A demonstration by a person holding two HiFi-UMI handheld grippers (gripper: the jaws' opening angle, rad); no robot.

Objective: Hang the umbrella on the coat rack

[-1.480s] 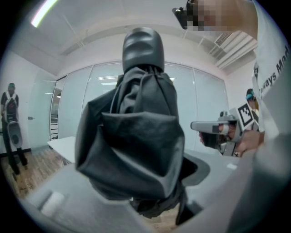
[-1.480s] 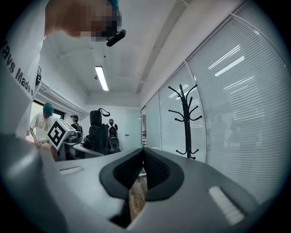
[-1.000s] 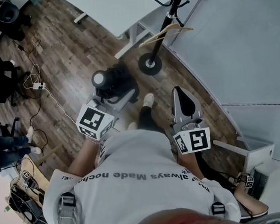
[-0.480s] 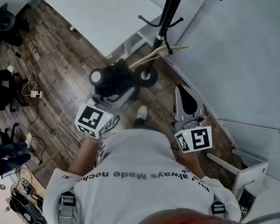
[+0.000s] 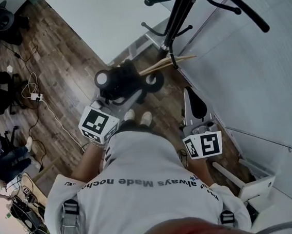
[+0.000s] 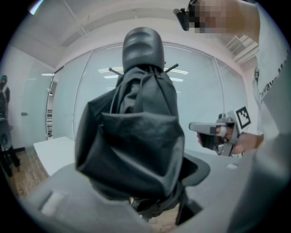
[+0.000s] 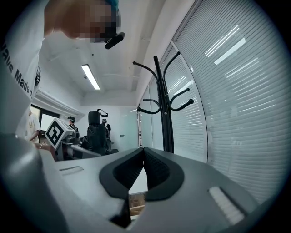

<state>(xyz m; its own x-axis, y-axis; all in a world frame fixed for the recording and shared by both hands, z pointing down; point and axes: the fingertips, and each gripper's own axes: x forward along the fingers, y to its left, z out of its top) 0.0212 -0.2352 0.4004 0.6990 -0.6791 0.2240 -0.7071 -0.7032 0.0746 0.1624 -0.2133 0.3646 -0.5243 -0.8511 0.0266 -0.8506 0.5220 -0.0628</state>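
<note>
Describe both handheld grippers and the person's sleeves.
Both the left gripper and right gripper are pale grey plastic with black ribbed pads. Each carries a white cube printed with black square markers. The person wears a white short-sleeved shirt with dark lettering.

White lettered T-shirt (image 5: 143,192), grey shoulder straps (image 5: 68,215), grey left hand-held gripper (image 5: 125,95) and right hand-held gripper (image 5: 190,94), black-and-white marker cubes (image 5: 97,125)
</note>
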